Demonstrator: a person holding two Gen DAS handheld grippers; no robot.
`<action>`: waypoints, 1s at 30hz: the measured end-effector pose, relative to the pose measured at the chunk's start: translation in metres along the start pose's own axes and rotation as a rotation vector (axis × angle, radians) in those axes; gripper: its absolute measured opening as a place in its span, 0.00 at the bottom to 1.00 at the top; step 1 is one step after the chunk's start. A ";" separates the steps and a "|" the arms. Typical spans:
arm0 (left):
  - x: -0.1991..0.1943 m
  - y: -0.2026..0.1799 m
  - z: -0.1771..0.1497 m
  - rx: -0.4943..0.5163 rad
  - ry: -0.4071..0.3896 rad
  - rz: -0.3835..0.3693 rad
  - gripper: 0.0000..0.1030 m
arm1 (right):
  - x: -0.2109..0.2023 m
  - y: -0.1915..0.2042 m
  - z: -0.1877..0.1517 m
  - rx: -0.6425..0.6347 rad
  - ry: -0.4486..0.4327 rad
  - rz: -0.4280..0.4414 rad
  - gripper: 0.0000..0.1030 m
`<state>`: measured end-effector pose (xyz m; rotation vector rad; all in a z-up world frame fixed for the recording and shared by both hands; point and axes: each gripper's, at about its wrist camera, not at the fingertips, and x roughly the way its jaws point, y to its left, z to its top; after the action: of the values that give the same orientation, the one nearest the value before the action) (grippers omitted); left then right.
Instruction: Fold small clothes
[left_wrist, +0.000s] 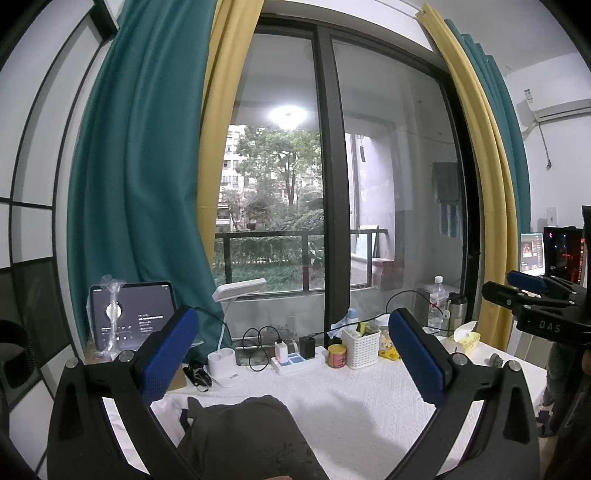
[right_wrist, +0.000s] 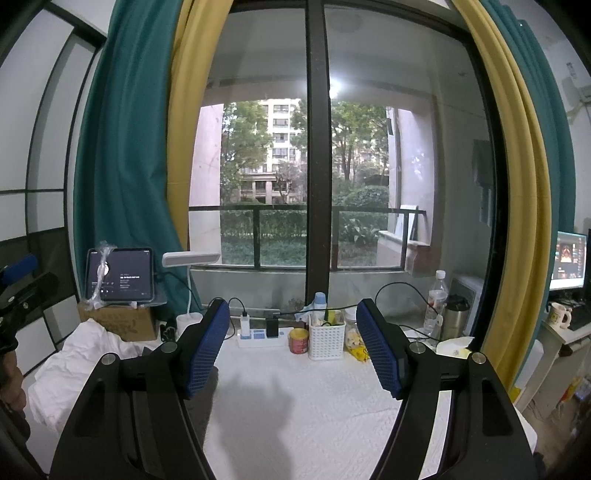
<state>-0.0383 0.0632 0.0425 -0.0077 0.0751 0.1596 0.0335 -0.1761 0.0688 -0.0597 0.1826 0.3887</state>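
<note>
A dark grey-brown garment (left_wrist: 243, 435) lies crumpled on the white textured tablecloth (left_wrist: 369, 398) at the near edge of the left wrist view. My left gripper (left_wrist: 293, 356) hovers just above and behind it, open, with nothing between its blue pads. My right gripper (right_wrist: 293, 350) is also open and empty over bare cloth (right_wrist: 303, 406). An edge of the dark garment (right_wrist: 201, 410) shows behind its left finger. A white garment pile (right_wrist: 85, 354) sits at the table's left. Each gripper shows at the edge of the other's view: right gripper (left_wrist: 513, 288), left gripper (right_wrist: 24, 278).
Along the window edge stand a tablet (left_wrist: 133, 317), a desk lamp (left_wrist: 240, 290), a power strip (left_wrist: 295, 360), a red can (left_wrist: 337, 355), a white basket (left_wrist: 360, 347), a water bottle (left_wrist: 437, 302), a steel flask (right_wrist: 456, 317) and a tissue pack (left_wrist: 465, 338). A cardboard box (right_wrist: 118, 323) is at left, a monitor (right_wrist: 569, 260) at right.
</note>
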 end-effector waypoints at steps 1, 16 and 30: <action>0.000 0.000 0.000 0.000 0.001 -0.001 0.99 | 0.000 0.000 0.000 0.000 0.000 0.000 0.72; 0.000 -0.003 0.000 0.002 0.002 -0.005 0.99 | 0.000 -0.001 0.000 -0.001 0.002 0.001 0.72; 0.000 -0.003 -0.001 0.002 0.004 -0.006 0.99 | 0.001 -0.006 -0.001 -0.001 0.009 -0.004 0.72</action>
<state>-0.0377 0.0598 0.0419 -0.0063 0.0789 0.1539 0.0366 -0.1819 0.0680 -0.0625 0.1909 0.3842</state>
